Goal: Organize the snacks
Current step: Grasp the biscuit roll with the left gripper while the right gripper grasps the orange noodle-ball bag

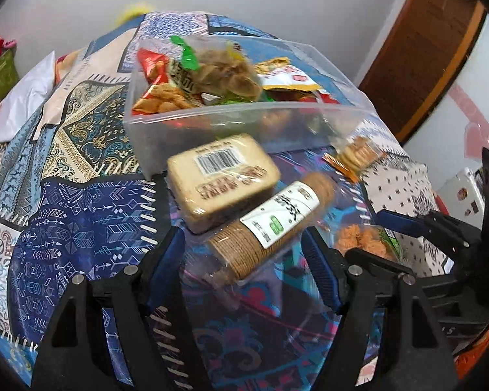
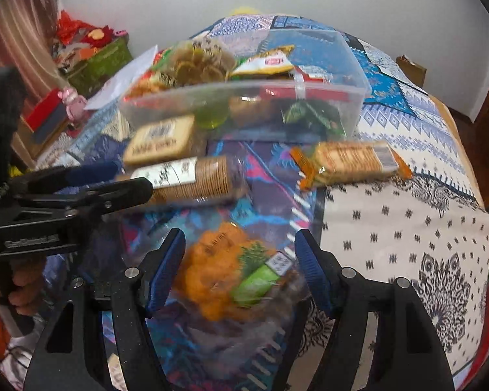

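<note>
A clear plastic bin (image 1: 212,119) (image 2: 348,97) holds several snack packs. In front of it lie a beige block pack with a barcode (image 1: 221,179) (image 2: 159,140), a round cracker roll (image 1: 270,228) (image 2: 195,179), a flat cracker pack with orange ends (image 1: 355,156) (image 2: 352,163), and a clear bag of orange snacks (image 1: 362,241) (image 2: 225,277). My left gripper (image 1: 244,260) (image 2: 127,179) is open, its fingers either side of the cracker roll's near end. My right gripper (image 2: 241,267) (image 1: 404,221) is open around the orange snack bag.
A patterned patchwork cloth (image 1: 81,228) (image 2: 407,228) covers the table. A green box with red decorations (image 2: 97,58) and a red box (image 2: 45,110) stand at the left. A wooden door (image 1: 420,55) is at the right.
</note>
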`<state>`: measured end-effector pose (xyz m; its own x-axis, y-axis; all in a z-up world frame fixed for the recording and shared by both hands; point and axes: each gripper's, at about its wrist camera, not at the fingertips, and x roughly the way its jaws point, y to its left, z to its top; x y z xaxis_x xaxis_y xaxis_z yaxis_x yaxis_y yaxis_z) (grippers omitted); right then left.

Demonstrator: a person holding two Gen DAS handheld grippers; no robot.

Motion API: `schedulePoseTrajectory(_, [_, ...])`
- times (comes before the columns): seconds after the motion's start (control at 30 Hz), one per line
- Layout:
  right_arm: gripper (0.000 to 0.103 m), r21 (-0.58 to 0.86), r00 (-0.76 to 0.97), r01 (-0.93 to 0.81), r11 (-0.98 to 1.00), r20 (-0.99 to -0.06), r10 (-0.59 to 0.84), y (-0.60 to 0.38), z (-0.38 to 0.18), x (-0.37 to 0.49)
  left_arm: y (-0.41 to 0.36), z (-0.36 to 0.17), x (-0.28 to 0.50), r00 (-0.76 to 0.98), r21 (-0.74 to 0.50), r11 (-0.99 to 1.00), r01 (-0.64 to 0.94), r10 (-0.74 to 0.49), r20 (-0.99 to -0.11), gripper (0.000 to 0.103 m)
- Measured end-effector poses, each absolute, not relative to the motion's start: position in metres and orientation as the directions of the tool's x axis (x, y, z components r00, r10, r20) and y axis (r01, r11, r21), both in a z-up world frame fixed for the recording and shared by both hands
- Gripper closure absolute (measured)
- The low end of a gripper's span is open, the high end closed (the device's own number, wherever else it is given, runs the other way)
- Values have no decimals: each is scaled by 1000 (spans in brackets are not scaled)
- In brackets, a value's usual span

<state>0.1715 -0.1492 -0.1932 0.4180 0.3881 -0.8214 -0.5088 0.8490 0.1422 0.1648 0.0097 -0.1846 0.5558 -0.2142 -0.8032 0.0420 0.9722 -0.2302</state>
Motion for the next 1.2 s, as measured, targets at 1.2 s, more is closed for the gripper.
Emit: schedulePoseTrajectory(1.2, [20, 136, 363, -558, 819, -847, 388, -182, -197, 165, -19, -198, 164, 508, -186, 976, 109, -216, -834, 62])
